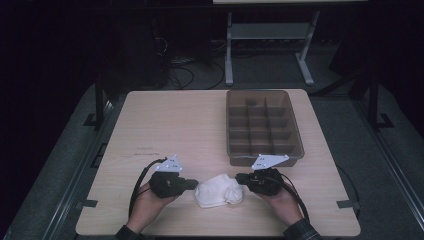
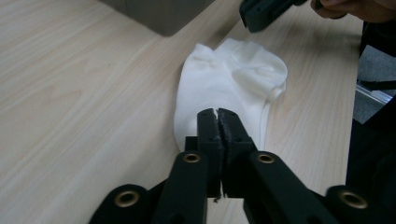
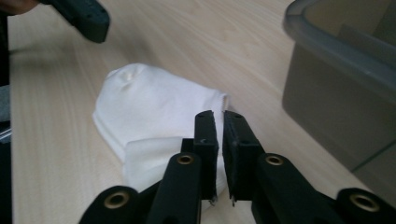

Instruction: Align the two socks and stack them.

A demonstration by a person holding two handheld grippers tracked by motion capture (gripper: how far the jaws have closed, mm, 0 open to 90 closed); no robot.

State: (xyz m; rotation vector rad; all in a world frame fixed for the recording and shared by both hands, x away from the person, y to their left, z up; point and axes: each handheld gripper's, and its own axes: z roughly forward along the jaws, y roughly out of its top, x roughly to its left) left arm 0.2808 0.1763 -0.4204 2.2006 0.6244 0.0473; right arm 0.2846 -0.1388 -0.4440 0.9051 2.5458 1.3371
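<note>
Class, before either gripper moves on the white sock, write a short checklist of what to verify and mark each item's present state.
1. White sock lies on the table, between both grippers: ok.
2. Left gripper has hold of the sock: cannot tell; jaws together at its near edge, with a sliver of white between the tips.
3. Right gripper has hold of the sock: cannot tell; jaws nearly shut over it.
4. Divided bin has bare compartments: ok.
5. Sock laid flat: not ok, it is bunched.
</note>
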